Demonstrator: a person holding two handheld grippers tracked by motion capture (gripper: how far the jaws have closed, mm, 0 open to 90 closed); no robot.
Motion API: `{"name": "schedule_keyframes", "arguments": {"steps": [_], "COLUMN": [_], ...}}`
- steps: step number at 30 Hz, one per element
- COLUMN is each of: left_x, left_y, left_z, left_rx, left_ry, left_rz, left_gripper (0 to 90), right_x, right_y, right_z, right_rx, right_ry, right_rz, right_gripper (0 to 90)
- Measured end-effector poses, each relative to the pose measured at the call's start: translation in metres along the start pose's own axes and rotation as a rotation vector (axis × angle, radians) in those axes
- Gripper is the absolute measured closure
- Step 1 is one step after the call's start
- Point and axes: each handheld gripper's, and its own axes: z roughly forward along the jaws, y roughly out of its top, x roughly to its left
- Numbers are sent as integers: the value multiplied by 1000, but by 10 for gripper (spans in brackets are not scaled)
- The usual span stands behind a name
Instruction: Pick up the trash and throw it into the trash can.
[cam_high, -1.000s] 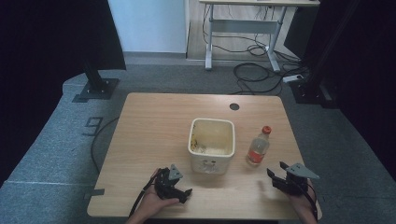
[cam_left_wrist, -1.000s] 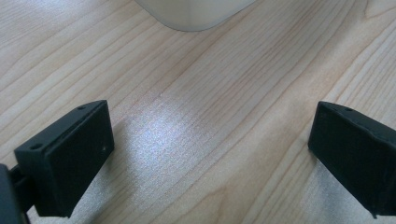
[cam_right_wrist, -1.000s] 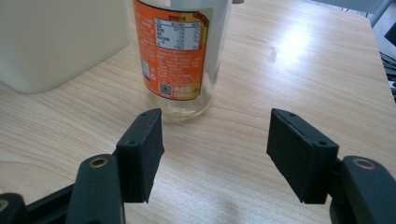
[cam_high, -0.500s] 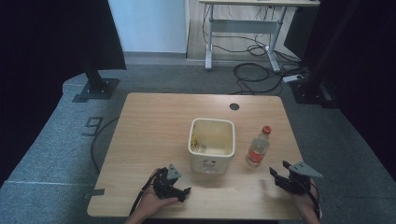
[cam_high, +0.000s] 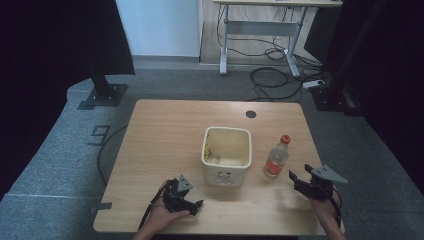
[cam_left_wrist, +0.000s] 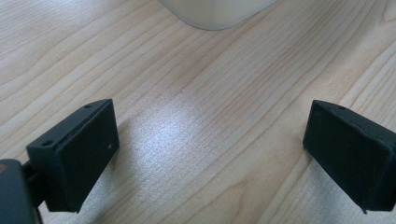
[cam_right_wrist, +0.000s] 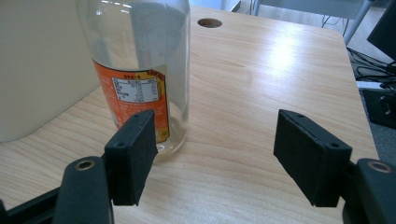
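Wooden surface (cam_high: 165, 130) carries a cream bin (cam_high: 226, 154), bottle (cam_high: 276, 157) just right. Right claw (cam_high: 306, 181), wide and empty, has edged rightward; left claw (cam_high: 186, 200), wide, unmoved, suggesting a bottle grasp hasn't begun.

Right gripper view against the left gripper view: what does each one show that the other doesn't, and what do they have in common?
The right gripper view has a clear bottle with an orange label standing upright on the table, just ahead of the left jaw of the open right tongs. It also has the round cable hole in the tabletop and floor cables past the table's far edge.

The left gripper view has the open left tongs over bare wood with nothing between the jaws.

Both show the wooden table and part of the cream bin.
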Motion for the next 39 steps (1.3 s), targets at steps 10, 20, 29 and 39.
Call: {"name": "schedule_keyframes", "arguments": {"steps": [10, 20, 29, 39], "left_x": [0, 0, 0, 0], "left_y": [0, 0, 0, 0], "left_z": [0, 0, 0, -1], "left_rx": [-2, -4, -4, -5], "left_ry": [3, 4, 5, 6], "left_rz": [-5, -7, -8, -9], "left_gripper": [41, 46, 49, 50], "right_x": [4, 10, 20, 25], "right_y": [24, 44, 64, 78], "right_z": [-8, -15, -6, 18], "right_rx": [-59, -103, -104, -106], "right_ry": [31, 60, 99, 71], "right_rz": [13, -3, -3, -15], "right_gripper": [275, 263, 257, 253]}}
